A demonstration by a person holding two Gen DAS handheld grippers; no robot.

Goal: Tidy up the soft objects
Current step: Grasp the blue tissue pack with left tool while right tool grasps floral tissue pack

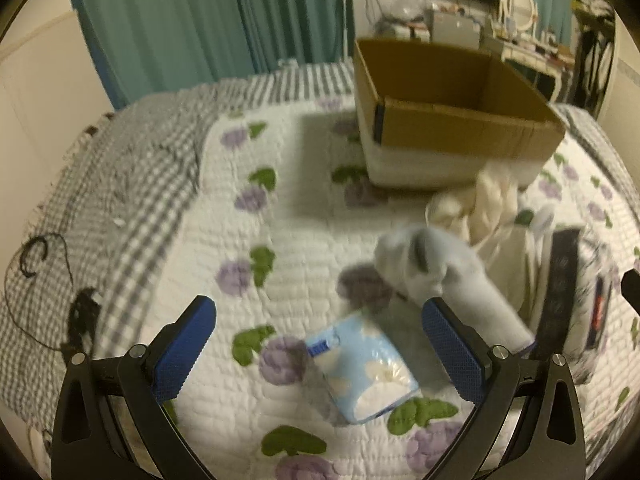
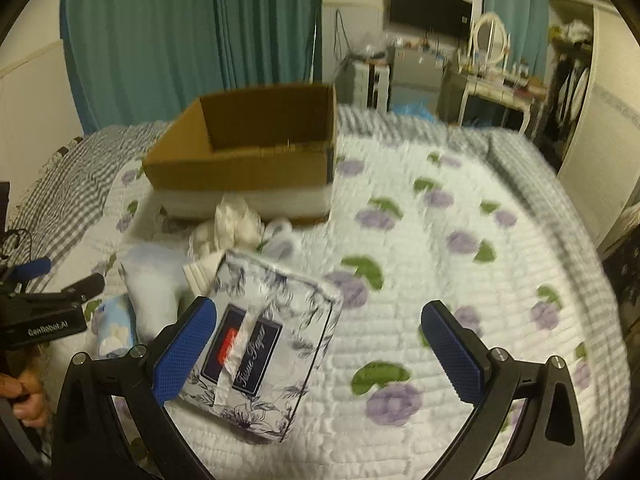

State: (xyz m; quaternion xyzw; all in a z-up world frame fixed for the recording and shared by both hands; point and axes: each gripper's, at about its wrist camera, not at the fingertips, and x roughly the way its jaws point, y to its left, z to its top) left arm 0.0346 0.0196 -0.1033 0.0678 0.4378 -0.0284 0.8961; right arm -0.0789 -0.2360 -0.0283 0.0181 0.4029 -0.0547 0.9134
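My left gripper (image 1: 320, 344) is open over a small blue tissue pack (image 1: 362, 364) that lies between its fingers on the quilt. A pale blue sock (image 1: 436, 268) lies just beyond, next to a crumpled white cloth (image 1: 484, 204). My right gripper (image 2: 318, 346) is open; a floral tissue paper pack (image 2: 268, 344) lies by its left finger. The sock (image 2: 154, 284), white cloth (image 2: 234, 220) and blue pack (image 2: 114, 326) show left of it. An open cardboard box (image 1: 452, 120) stands at the back, also in the right wrist view (image 2: 248, 148).
The bed has a white quilt with purple flowers (image 2: 440, 264) and a grey checked blanket (image 1: 120, 184) on the left. Teal curtains (image 1: 200, 20) hang behind. A dresser with a mirror (image 2: 490, 64) stands beyond the bed. The left gripper's body (image 2: 44, 316) shows at the left edge.
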